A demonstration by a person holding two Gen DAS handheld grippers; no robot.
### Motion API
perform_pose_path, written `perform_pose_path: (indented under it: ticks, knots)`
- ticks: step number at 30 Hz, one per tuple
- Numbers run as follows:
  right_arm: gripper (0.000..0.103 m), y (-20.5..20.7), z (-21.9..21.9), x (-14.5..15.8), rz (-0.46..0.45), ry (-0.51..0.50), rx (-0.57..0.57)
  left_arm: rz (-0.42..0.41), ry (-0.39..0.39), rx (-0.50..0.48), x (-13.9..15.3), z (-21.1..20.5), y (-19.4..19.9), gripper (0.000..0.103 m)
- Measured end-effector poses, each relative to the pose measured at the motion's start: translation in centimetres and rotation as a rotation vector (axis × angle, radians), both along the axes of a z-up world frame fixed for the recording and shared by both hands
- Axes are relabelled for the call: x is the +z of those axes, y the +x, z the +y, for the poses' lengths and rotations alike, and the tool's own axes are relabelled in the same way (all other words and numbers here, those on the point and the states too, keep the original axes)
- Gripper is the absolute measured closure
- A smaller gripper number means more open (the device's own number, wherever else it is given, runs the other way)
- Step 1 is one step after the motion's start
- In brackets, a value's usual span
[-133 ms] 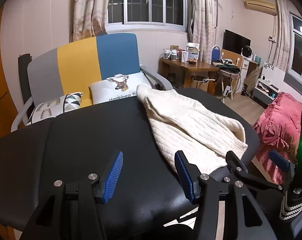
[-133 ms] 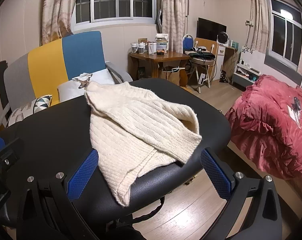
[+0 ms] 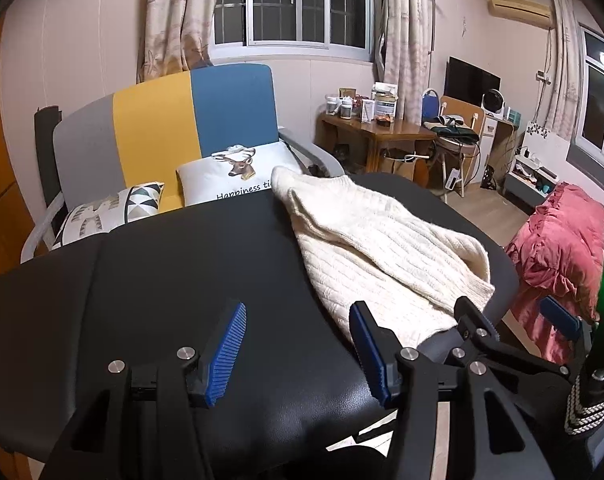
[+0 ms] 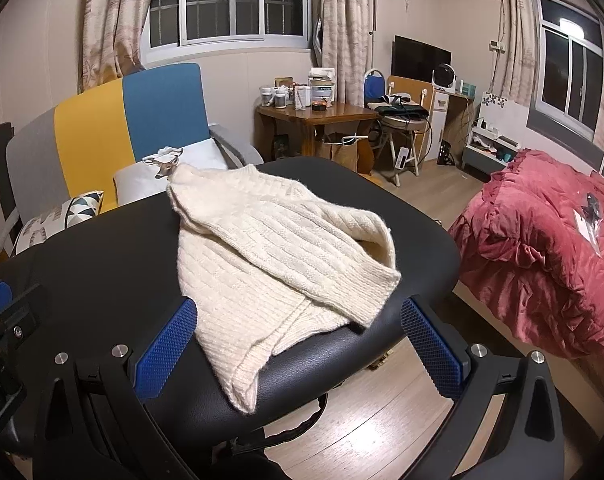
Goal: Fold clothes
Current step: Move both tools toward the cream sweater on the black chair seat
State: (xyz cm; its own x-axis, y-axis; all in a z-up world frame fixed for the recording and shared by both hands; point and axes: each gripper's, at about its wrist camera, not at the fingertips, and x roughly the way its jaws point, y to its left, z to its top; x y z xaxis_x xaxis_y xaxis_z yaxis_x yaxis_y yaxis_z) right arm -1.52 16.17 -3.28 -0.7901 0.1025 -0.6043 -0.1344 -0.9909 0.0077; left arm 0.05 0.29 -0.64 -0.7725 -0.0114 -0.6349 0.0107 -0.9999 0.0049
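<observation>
A cream knitted sweater (image 4: 270,252) lies partly folded on the right half of a black padded table (image 4: 102,256), one end hanging over the near edge. It also shows in the left wrist view (image 3: 373,248). My right gripper (image 4: 298,344) is open and empty, its jaws wide apart on either side of the sweater's near end, above the table edge. My left gripper (image 3: 298,344) is open and empty over the bare black table (image 3: 182,272), just left of the sweater. The right gripper (image 3: 513,320) shows at the right of the left wrist view.
A grey, yellow and blue sofa (image 3: 162,128) with cushions stands behind the table. A wooden desk (image 4: 313,116) with jars and a chair are at the back. A red bedspread (image 4: 541,248) lies to the right. Wooden floor lies below the table's near edge.
</observation>
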Motion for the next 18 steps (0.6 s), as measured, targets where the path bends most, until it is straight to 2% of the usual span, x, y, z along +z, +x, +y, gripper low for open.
perform_pose_path:
  ticks: [5,9,15,18]
  knots:
    - [0.000,-0.3,-0.3,-0.2,-0.019,0.005,0.009,-0.004,-0.003,0.000,-0.6,0.2,-0.1,0.048]
    - [0.000,0.0,0.1,-0.7,-0.031,-0.001,0.015,-0.022,0.033,-0.035,-0.2,-0.5,-0.1,0.046]
    - [0.000,-0.3,0.1,-0.8,-0.043,0.001,0.012,-0.064,0.069,-0.041,-2.0,-1.2,-0.2,0.045]
    - [0.000,-0.2,0.0,-0.7,-0.037,-0.005,0.016,-0.080,0.056,-0.029,-2.9,-1.5,-0.2,0.045]
